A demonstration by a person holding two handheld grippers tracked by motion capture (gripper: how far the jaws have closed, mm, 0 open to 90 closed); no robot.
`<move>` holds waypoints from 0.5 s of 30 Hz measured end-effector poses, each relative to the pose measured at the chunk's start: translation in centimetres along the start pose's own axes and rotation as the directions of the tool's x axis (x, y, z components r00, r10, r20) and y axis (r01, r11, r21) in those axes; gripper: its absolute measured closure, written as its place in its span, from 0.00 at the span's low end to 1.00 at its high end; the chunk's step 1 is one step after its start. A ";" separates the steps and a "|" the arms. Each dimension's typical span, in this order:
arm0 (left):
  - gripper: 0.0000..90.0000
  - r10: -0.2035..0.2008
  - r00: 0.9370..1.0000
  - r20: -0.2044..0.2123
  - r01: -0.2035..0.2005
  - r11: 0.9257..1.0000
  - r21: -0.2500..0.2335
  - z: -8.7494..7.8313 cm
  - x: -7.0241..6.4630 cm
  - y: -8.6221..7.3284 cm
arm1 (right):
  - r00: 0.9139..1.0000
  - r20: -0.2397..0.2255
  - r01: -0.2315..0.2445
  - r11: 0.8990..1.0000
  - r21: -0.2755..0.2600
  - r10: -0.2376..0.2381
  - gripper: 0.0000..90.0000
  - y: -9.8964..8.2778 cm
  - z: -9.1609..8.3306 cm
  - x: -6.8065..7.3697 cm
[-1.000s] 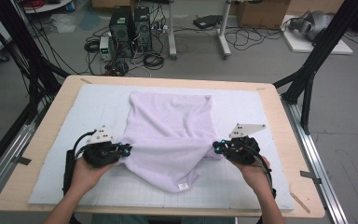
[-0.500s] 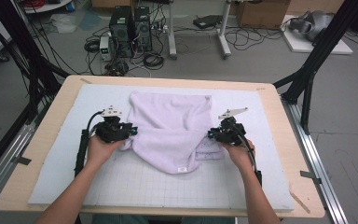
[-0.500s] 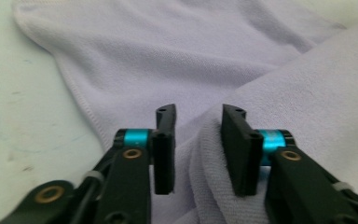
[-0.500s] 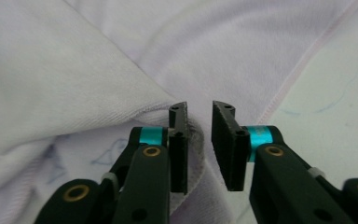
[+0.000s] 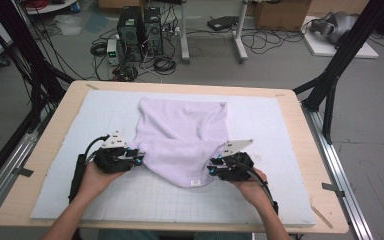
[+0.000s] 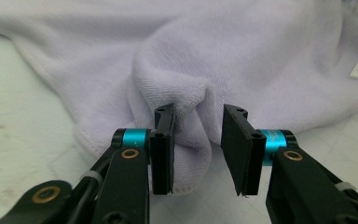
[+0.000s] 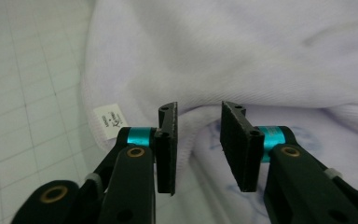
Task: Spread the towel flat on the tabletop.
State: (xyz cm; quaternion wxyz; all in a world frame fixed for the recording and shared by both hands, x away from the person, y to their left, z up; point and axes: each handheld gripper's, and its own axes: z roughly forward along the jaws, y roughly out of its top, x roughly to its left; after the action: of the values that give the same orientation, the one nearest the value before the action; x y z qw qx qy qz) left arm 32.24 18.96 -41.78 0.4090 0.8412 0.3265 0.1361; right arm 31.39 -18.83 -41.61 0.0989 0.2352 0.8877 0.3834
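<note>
A lilac towel (image 5: 180, 132) lies bunched on the white gridded mat (image 5: 275, 190), its white label (image 5: 196, 183) at the near edge. My left gripper (image 5: 136, 156) sits at the towel's left side. In the left gripper view (image 6: 199, 114) its jaws have just been opening and stand apart around a raised fold of towel (image 6: 186, 93), not pinching it. My right gripper (image 5: 213, 168) is at the towel's near right edge. In the right gripper view (image 7: 198, 112) its jaws have also just been opening, with the towel's hem (image 7: 186, 154) loose between them and the label (image 7: 108, 120) to the left.
The mat covers a wooden table (image 5: 300, 125). Black frame posts (image 5: 330, 85) stand at the back right and left corners. Computers (image 5: 137, 30) and cables lie on the floor beyond the far edge. Bare mat lies to both sides of the towel.
Both grippers first carried the towel's side corners inward and away, bunching it narrower. They have since opened, let go of the cloth and drawn back toward the near edge.
</note>
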 end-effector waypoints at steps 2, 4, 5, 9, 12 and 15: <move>0.72 0.005 1.000 0.006 -0.005 1.000 0.010 1.0 0.0 0.0 | 1.000 -0.026 0.001 0.999 0.035 0.000 0.73 -0.1 1.3 0.1; 0.74 -0.001 1.000 0.002 0.001 1.000 0.010 1.7 0.0 0.1 | 1.000 -0.026 0.004 0.999 0.050 -0.002 0.75 -0.1 2.3 0.0; 0.78 -0.003 1.000 -0.004 0.003 1.000 0.006 1.9 0.0 0.1 | 1.000 -0.029 -0.005 0.998 0.057 0.006 0.79 -0.1 2.7 0.0; 0.93 0.008 0.999 -0.033 -0.008 1.000 0.004 1.8 -0.2 0.2 | 0.999 -0.034 -0.013 0.999 0.035 0.014 0.92 -0.3 2.9 -0.3; 0.95 0.010 0.999 -0.044 -0.011 1.000 -0.018 0.6 -0.5 0.3 | 0.999 -0.038 -0.024 1.000 -0.002 0.024 0.92 -0.3 1.6 -0.3; 0.95 0.020 0.999 -0.049 -0.023 0.998 -0.063 -1.3 -1.1 0.5 | 0.999 -0.031 -0.010 0.999 -0.042 0.008 0.92 -0.1 -0.5 0.3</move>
State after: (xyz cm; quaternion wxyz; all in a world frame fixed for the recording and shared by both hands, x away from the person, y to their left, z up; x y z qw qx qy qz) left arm 31.01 18.83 -40.57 0.4261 0.8277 0.3228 0.1710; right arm 30.87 -19.05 -41.35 0.0884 0.2311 0.8798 0.4059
